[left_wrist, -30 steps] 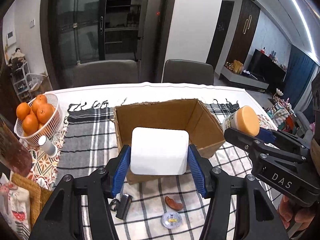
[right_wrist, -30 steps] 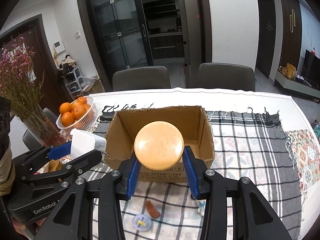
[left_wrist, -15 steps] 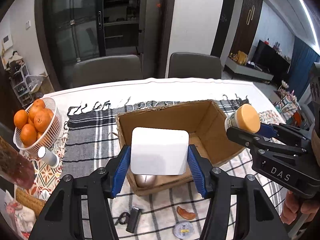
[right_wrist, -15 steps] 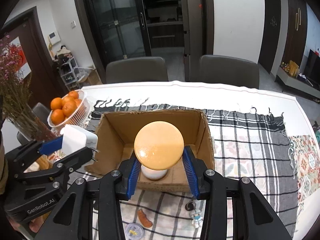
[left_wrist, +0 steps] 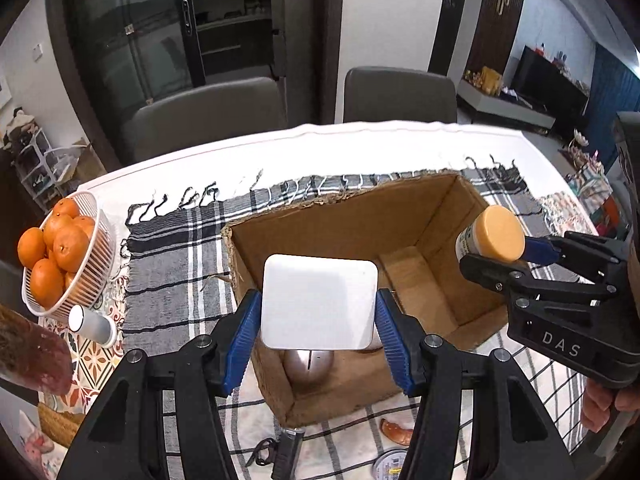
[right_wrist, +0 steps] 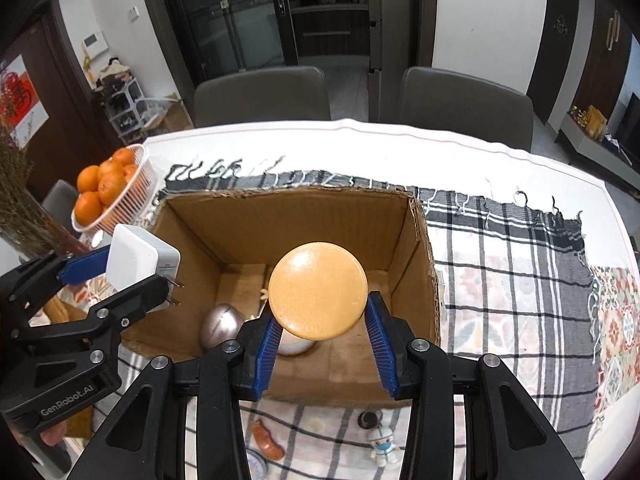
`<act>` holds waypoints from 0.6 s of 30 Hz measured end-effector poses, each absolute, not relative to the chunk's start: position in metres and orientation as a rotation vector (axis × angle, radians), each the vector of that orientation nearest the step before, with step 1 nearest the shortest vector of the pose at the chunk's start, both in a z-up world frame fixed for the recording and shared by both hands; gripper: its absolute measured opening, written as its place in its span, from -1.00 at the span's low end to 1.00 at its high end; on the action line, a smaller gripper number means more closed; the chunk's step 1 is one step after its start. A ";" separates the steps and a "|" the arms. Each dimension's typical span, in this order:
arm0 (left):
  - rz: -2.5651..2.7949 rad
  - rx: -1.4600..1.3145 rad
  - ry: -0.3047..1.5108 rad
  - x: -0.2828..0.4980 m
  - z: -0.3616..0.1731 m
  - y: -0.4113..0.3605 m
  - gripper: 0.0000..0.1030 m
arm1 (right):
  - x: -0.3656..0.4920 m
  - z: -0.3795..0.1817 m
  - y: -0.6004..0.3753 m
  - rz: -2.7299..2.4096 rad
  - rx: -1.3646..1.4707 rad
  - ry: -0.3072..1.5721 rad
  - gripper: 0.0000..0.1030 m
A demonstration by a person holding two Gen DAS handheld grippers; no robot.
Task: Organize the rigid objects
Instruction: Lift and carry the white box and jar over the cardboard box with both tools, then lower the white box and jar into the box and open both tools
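White, hard plastic is what our left gripper (left_wrist: 318, 312) is pinching: a square wall charger (left_wrist: 319, 307), blue pads pressed on its two flat sides, held above the near end of the cardboard box (left_wrist: 344, 220). In the right wrist view the charger's metal prongs point toward three o'clock, clear of the pads. We judge it light and stiff, with smooth faces that could slip, so the flat sides are the right place to hold, never the prongs. Our right gripper (right_wrist: 320, 330) is clamped on a small jar (right_wrist: 318, 297) just below its tan lid, which hangs over the middle of the box; the body under the lid is mostly hidden, so we cannot tell glass from plastic, and we would lower it gently. A silver mouse (right_wrist: 221, 325) already lies on the box floor at about eight o'clock from the jar, with a pale round object beside it. Outside, at six o'clock, a small figurine (right_wrist: 382, 442) and other trinkets wait on the checked cloth (right_wrist: 500, 280).
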State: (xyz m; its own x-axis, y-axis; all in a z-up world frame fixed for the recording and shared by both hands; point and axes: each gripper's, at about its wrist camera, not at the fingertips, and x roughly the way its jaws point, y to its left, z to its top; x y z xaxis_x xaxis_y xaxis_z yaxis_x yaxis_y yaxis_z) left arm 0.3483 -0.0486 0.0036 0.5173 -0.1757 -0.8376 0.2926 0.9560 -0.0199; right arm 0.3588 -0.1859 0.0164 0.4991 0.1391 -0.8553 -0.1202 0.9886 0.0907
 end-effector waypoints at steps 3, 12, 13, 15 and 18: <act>-0.284 0.139 1.021 0.358 -0.003 -0.050 0.09 | 0.369 0.009 -0.186 0.157 0.005 1.065 -0.17; -0.271 0.187 1.102 0.380 -0.023 -0.056 0.09 | 0.387 -0.012 -0.183 0.177 -0.053 1.144 -0.17; -0.268 0.192 1.108 0.381 -0.025 -0.056 0.10 | 0.388 -0.015 -0.182 0.177 -0.059 1.152 -0.17; -0.265 0.202 1.118 0.383 -0.029 -0.057 0.10 | 0.390 -0.019 -0.181 0.178 -0.073 1.167 -0.17; -0.261 0.212 1.119 0.385 -0.029 -0.059 0.10 | 0.393 -0.024 -0.180 0.183 -0.089 1.183 -0.17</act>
State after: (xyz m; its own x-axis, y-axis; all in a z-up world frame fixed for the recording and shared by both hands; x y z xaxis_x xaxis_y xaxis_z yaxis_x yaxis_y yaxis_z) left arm 0.3847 -0.0591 -0.0289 0.4119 -0.0999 -0.9057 0.3116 0.9495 0.0370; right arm 0.3933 -0.1803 -0.0238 0.3652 0.0955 -0.9260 -0.1882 0.9818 0.0270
